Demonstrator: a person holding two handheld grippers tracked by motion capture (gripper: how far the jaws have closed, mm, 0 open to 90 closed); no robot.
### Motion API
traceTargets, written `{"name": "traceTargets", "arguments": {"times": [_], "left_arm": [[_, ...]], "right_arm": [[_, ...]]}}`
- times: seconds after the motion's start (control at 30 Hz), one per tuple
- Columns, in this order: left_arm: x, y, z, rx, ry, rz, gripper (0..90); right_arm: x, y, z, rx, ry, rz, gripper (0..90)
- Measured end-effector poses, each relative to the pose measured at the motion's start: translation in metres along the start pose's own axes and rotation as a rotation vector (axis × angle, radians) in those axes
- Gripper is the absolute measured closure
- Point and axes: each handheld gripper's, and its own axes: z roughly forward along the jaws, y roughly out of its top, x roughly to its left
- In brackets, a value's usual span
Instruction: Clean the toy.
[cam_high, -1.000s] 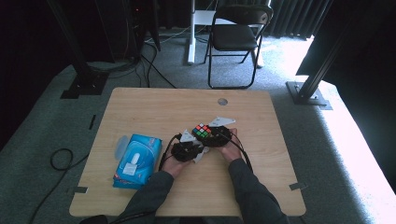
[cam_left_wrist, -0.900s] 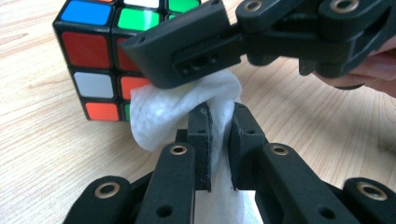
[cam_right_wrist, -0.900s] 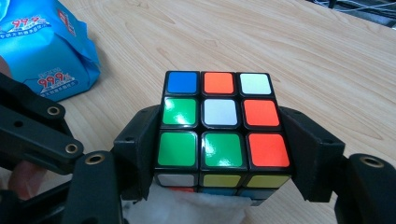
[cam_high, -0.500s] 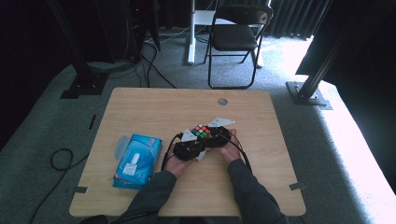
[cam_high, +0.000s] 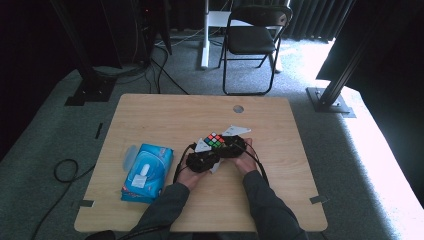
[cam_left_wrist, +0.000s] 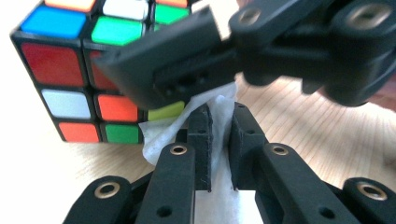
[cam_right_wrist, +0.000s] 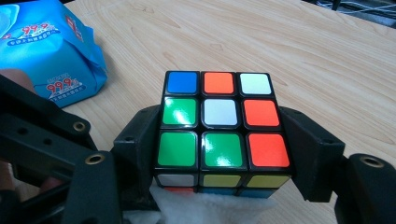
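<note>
Daylight floods in from the right, washing out the carpet (cam_high: 380, 150) there, while the room's far side stays dark. The desk (cam_high: 165, 115) is evenly lit. Close up, the nearest gripper parts blur softly.

High view looks down on table (cam_high: 150, 115); both gripper views sit close, sharing cube (cam_right_wrist: 218, 126) beyond fingers (cam_left_wrist: 200, 135).

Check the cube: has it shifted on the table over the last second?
No. In the high view the cube sits at the same spot relative to the table's round hole and the blue wipes pack, gripped by the right claw.
</note>
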Motion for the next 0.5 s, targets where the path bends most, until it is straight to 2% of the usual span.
{"name": "traceTargets", "arguments": {"times": [0.23,0.5], "left_arm": [[-0.0007,0.0013,-0.0010,-0.004,0.004,-0.001,81.0],[-0.0016,0.0040,-0.0061,-0.050,-0.008,-0.005,81.0]], "right_arm": [[-0.0004,0.0006,-0.0010,-0.007,0.004,0.006,34.2],[-0.0002,0.0003,-0.0006,-0.004,0.005,0.006,34.2]]}}
